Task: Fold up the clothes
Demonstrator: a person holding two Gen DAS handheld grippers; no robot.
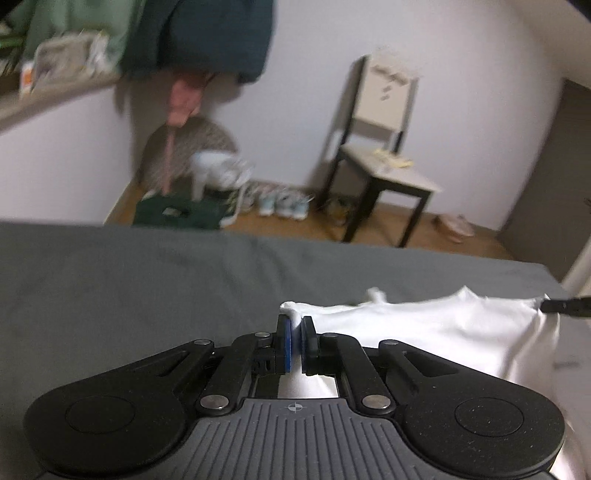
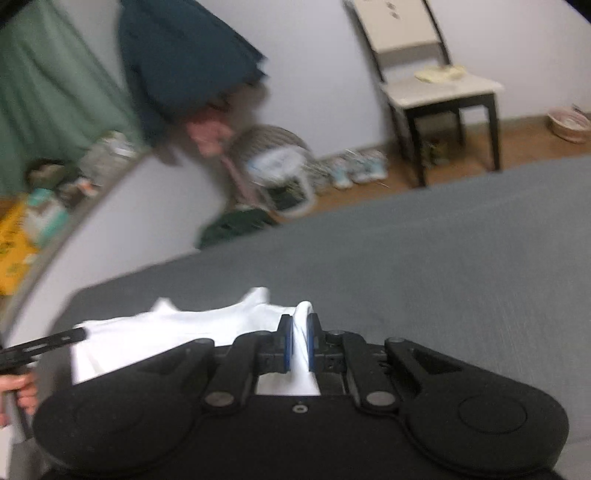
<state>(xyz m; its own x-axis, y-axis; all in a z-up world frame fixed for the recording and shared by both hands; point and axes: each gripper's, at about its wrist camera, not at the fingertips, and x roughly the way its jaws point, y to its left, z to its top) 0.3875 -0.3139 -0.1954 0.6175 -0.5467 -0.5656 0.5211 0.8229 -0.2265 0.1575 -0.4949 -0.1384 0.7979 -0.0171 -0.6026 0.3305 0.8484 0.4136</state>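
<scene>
Shirt (image 1: 424, 328), white, hangs stretched over the grey bed (image 1: 147, 288), pinched at 9 o'clock by the left gripper (image 1: 295, 334) and at 3 o'clock by the right gripper (image 2: 300, 338), so folding seems barely begun, with no crease laid yet.

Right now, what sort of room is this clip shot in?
Most likely a bedroom. A white garment, pinched by the left gripper and right gripper, lies over a grey bed. Beyond it stand a chair, shoes along the wall and hanging clothes.
</scene>
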